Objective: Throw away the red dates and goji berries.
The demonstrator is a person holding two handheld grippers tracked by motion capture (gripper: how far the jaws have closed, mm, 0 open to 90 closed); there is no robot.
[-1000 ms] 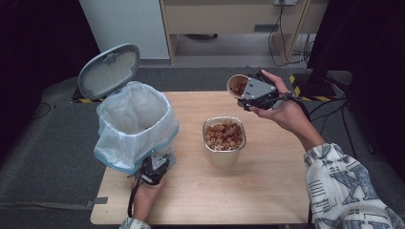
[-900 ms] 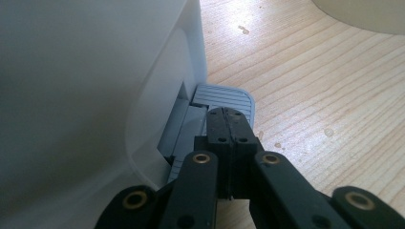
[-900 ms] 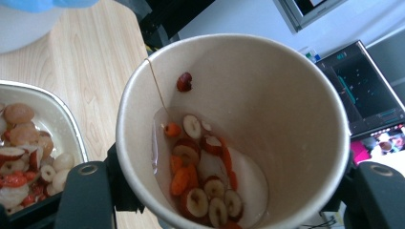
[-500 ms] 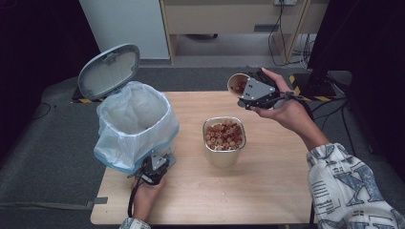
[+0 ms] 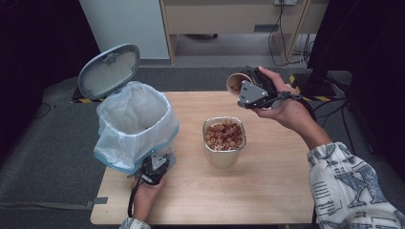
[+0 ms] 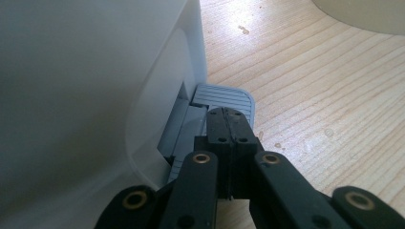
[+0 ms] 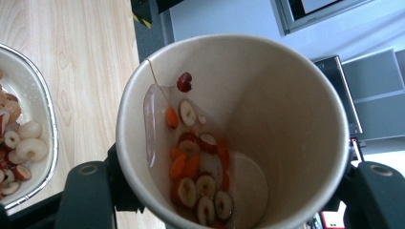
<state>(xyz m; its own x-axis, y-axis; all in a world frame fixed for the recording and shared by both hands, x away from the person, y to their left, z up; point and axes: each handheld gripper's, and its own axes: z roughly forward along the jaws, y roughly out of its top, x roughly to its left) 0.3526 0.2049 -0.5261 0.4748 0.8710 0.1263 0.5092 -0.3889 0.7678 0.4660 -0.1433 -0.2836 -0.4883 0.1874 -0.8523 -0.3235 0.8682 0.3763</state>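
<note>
A white pedal bin [image 5: 133, 119] lined with a pale blue bag stands at the table's left, its grey lid [image 5: 109, 70] raised. My left gripper [image 5: 154, 167] is at the bin's foot, jaws shut together with nothing between them. Their tips [image 6: 228, 117] rest on the grey pedal [image 6: 224, 98]. My right gripper [image 5: 248, 90] hovers over the far side of the table, shut on a paper cup [image 5: 235, 82]. The cup [image 7: 267, 95] is tilted and holds sliced red and orange fruit pieces in a little liquid.
A metal bowl [image 5: 222, 160] full of similar fruit pieces stands mid-table, below and to the left of the cup; its rim [image 7: 45, 124] shows in the right gripper view. Bare wood lies in front of and right of the bowl. Cables and furniture stand beyond the far edge.
</note>
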